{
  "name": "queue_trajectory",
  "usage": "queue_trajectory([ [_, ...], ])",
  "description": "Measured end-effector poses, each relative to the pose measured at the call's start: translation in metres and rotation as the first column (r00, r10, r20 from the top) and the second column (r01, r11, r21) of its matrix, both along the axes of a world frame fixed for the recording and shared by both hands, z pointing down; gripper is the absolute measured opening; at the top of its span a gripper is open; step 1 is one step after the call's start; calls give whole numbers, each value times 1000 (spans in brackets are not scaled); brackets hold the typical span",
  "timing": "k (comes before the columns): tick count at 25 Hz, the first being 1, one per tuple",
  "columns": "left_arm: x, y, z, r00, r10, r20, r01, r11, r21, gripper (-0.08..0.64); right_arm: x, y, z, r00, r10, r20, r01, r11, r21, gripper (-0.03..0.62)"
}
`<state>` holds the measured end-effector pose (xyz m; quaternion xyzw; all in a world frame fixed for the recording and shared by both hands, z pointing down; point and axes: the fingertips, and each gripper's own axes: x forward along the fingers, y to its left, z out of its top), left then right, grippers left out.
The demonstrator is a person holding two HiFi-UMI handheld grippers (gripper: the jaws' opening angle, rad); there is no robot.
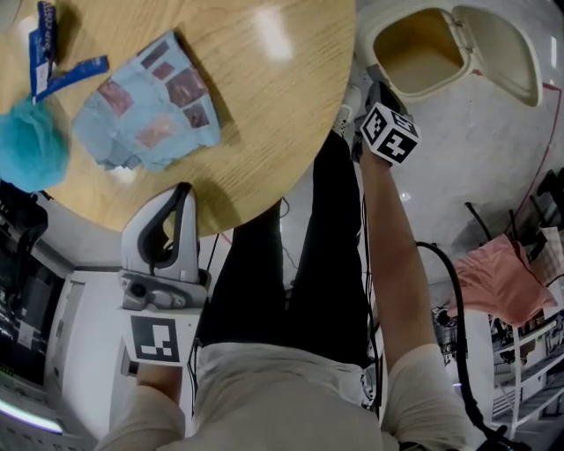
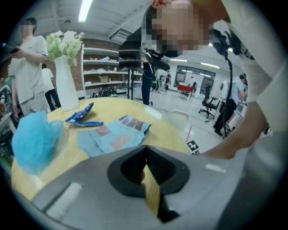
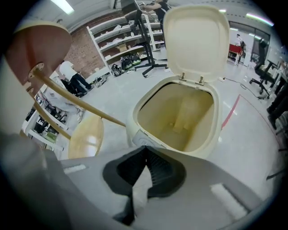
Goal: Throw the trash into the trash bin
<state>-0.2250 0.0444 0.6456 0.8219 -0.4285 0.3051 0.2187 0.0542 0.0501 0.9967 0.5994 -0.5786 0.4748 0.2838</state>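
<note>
Left gripper [image 1: 182, 192]: jaws pressed together on nothing, at the round table's [image 1: 264, 114] edge.
Right gripper [image 1: 376, 88]: jaws closed, aimed at the open trash bin [image 1: 421, 91].
Trash: light-blue packet [image 1: 150, 106] and blue wrapper [image 1: 55, 75] lie on the table.

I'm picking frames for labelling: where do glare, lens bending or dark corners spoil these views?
Head view: lamp glare whitens a patch of the table; the rest is sharp. Left gripper view: strong fisheye bending, black corners, a blown-out ceiling light. Right gripper view: the same curved rim and dark corners, but the trash bin is evenly lit and clear.
</note>
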Motion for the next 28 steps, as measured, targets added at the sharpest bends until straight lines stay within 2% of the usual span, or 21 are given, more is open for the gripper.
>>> queue_trajectory([
  [4,1,1,-2,1000,-8,-6,8,1000,2,6,2,-1,-4,1000,-12,15,12,1000,-7,0],
  [8,2,4,-4,1000,-17,-14,17,1000,-6,6,-4,0,-17,995,-52,83,52,999,5,0],
  [13,5,8,-9,1000,-26,-17,26,1000,-16,6,-2,4,-44,991,-108,75,106,994,36,0],
  [18,7,7,-20,1000,-28,-15,27,1000,-8,6,2,1,-71,991,-119,68,115,991,69,0],
  [24,9,4,-41,997,-65,-42,65,998,4,6,2,-4,-110,988,-139,69,132,986,100,0],
  [28,14,1,-59,997,-57,-50,58,998,22,6,4,-7,-138,986,-152,66,143,982,125,0],
])
